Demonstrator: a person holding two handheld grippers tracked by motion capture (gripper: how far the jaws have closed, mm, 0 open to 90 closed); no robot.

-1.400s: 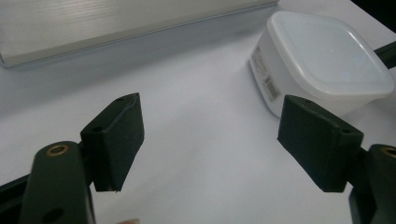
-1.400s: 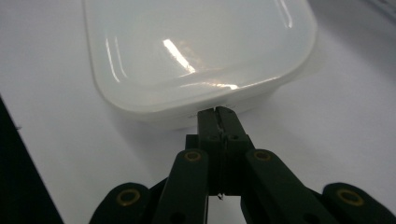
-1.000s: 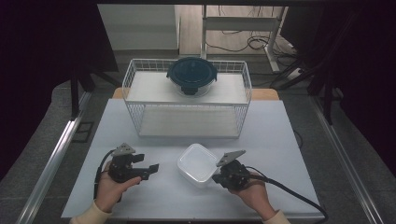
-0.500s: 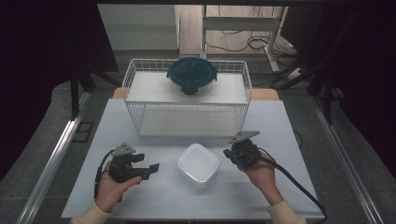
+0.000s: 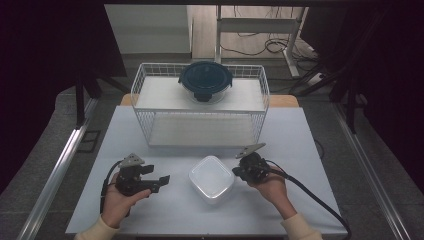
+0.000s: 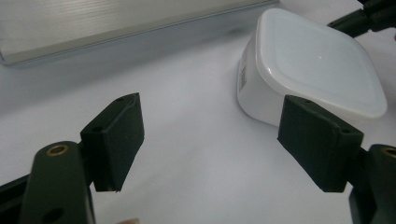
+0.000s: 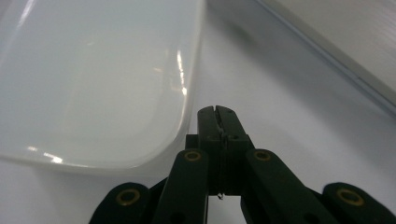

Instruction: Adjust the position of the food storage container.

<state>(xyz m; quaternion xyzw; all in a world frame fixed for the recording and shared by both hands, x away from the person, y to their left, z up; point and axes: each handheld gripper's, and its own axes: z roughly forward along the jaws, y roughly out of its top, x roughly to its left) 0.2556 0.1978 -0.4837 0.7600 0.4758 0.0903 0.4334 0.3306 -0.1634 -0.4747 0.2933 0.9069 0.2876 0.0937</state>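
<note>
A white plastic container (image 5: 212, 178) with rounded corners lies on the white table (image 5: 300, 145), between the two hands. My left gripper (image 5: 162, 180) is held to its left, open, with nothing between the jaws. In the left gripper view the left gripper (image 6: 217, 135) points at the table just short of the container (image 6: 317, 65). My right gripper (image 5: 236, 172) is shut and empty, its tip right beside the container's right edge. The right gripper view shows the right gripper (image 7: 217, 112) closed tight next to the container's rim (image 7: 93, 79).
A white wire basket rack (image 5: 200, 107) stands at the back of the table. A round container with a dark blue lid (image 5: 205, 80) rests on its top shelf. A black cable (image 5: 310, 195) trails from the right gripper over the table's front right.
The right hand has lifted from the container's front right corner, swung away, then come in beside its right edge. The left gripper has stayed put.
</note>
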